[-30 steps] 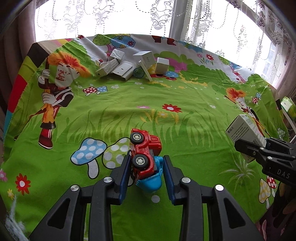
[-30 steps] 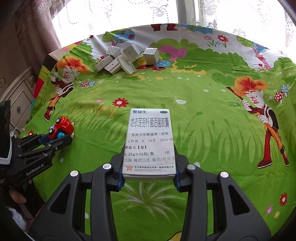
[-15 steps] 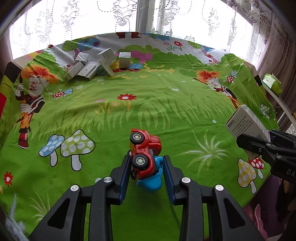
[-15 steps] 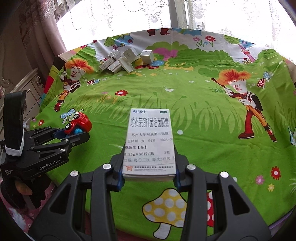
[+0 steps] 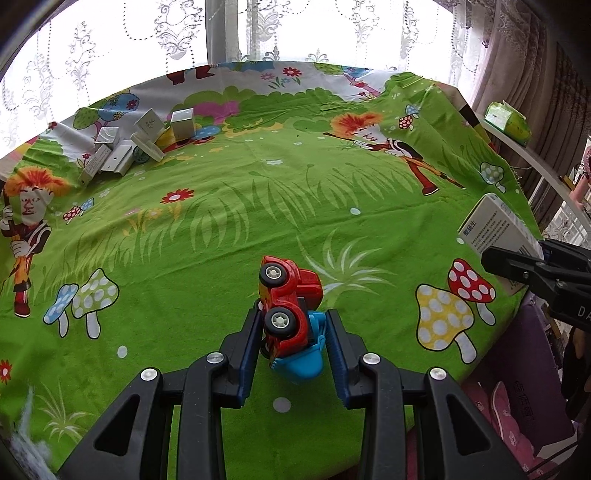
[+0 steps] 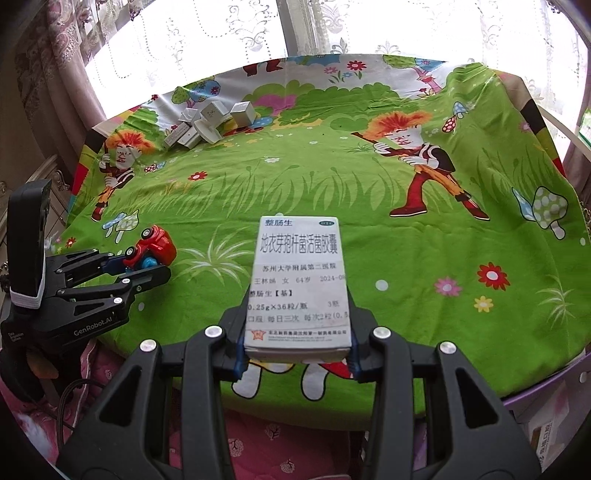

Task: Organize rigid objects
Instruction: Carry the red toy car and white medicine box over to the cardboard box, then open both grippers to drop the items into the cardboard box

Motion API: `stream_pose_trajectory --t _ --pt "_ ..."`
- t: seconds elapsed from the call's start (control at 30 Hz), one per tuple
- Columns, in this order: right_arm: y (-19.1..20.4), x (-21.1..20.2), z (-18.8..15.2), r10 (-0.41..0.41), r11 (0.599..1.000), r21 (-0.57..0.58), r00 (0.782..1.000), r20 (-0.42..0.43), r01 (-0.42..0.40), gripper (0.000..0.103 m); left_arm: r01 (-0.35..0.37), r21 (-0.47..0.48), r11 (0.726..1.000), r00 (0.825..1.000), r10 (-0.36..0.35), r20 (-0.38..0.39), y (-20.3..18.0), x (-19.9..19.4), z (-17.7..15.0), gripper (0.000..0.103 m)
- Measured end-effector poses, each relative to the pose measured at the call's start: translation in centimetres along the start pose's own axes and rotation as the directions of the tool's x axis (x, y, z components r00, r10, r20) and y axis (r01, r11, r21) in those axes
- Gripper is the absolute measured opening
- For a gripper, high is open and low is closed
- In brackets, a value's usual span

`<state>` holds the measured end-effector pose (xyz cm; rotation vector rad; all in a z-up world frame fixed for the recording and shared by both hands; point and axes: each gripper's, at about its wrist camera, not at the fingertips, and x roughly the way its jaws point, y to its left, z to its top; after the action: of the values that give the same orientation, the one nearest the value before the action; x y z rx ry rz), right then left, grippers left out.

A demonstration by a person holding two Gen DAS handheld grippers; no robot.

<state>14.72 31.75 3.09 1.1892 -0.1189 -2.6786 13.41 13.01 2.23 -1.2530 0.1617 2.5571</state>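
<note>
"GenRobot.AI" on the left gripper [image 6: 142, 267] — "整肠生", "0.25g×36粒/瓶" on the white medicine box [image 6: 298, 284]

Bright daylight in both views, pouring from the window [image 5: 229, 33] behind lace curtains [image 6: 207, 40] at twelve o'clock; panes blown out to plain white there. Green printed cloth [image 5: 229, 229] evenly lit, colours saturated, shadows soft and short. Strong fisheye bending: far cloth edge bowed into an arc, black vignette in the corners. Sharp at centre, with print on the medicine box [image 6: 299, 280] readable, its lower lines slightly soft. Dim and murky toward seven and five o'clock below the cloth edge. Faint glare on the hand-held gripper [image 5: 291, 339] screws.
</note>
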Motion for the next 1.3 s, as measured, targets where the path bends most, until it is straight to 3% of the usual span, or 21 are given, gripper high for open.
stream_pose_trajectory --t 0.3,0.53,0.7,0.93,1.2,1.3 --pt "-4.8 -4.0 -2.4 -0.093 0.993 0.079 0.995 0.023 0.091 0.044 0.058 0.107 0.993 0.998 -0.055 -0.03 -4.3 -0.1 0.4 0.036" --pt "-8.9 -6.9 -4.6 -0.174 0.972 0.165 0.985 0.015 0.17 0.044 0.179 0.236 0.955 0.984 -0.172 -0.052 -10.5 -1.0 1.3 0.036" --pt "-11.5 -8.7 -6.1 -0.233 0.95 0.213 0.972 0.004 0.227 0.044 0.277 0.317 0.907 0.961 -0.261 -0.093 -15.6 -1.3 2.1 0.036" --pt "-14.7 -11.2 -8.3 -0.317 0.915 0.257 0.948 -0.023 0.312 0.044 0.4 0.422 0.814 0.917 -0.359 -0.175 -22.7 -1.7 1.6 0.036" --pt "-17.5 -12.5 -10.7 -0.387 0.87 0.297 0.918 -0.086 0.394 0.044 0.484 0.519 0.704 0.875 -0.401 -0.273 -28.4 -2.0 -1.2 0.036" --pt "-18.2 -13.1 -11.2 -0.418 0.856 0.287 0.903 -0.104 0.43 0.044 0.499 0.533 0.683 0.866 -0.406 -0.291 -29.7 -1.9 -1.8 0.036"
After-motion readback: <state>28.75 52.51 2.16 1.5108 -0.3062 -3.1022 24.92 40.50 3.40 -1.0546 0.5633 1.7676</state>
